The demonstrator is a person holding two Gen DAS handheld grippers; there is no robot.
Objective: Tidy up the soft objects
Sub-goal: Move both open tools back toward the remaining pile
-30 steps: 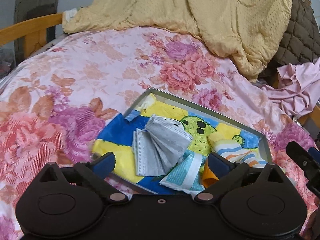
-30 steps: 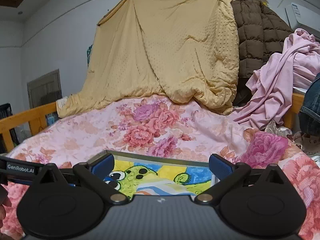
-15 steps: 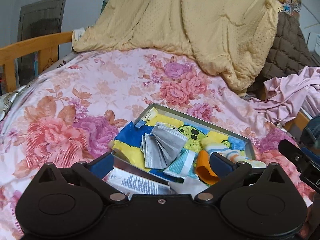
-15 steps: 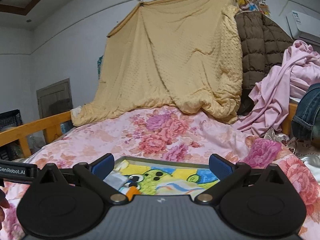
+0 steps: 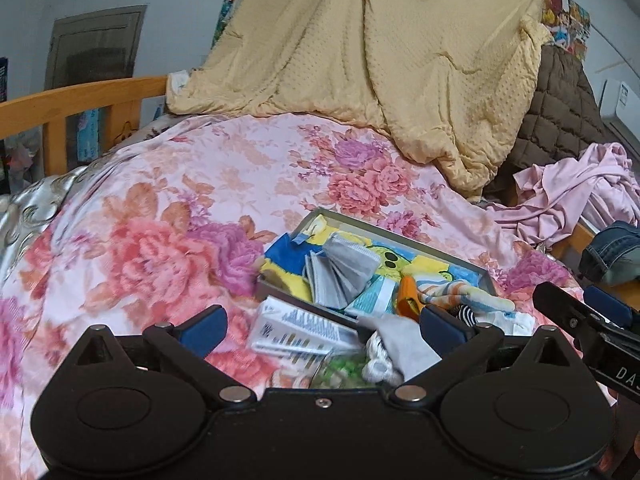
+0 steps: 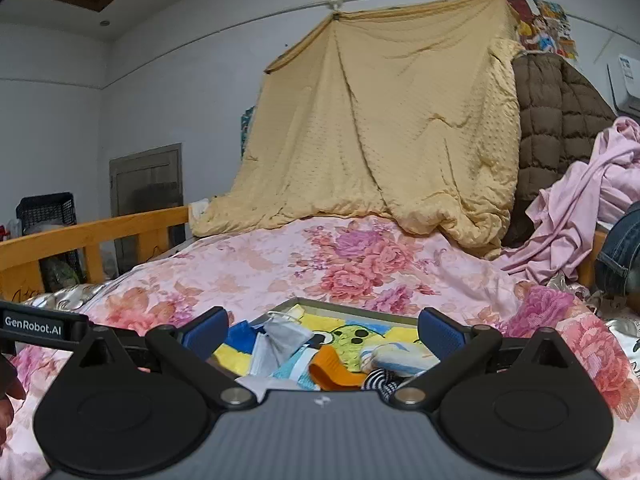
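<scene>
A grey-rimmed tray with a yellow and blue cartoon lining lies on the floral bedspread. In it are grey face masks, a light blue packet, an orange piece and a striped sock. In front of the tray lie a white printed tube, a grey-white cloth and a green-printed packet. My left gripper is open above these, holding nothing. My right gripper is open above the tray's near side, also with nothing in it.
A floral bedspread covers the bed. A yellow blanket hangs at the back beside a brown quilted coat. Pink clothes and jeans lie at the right. A wooden rail runs along the left.
Both grippers have drawn back and tilted up. More of the room shows, and the tube, cloth and packet in front of the tray have come into the left wrist view.
</scene>
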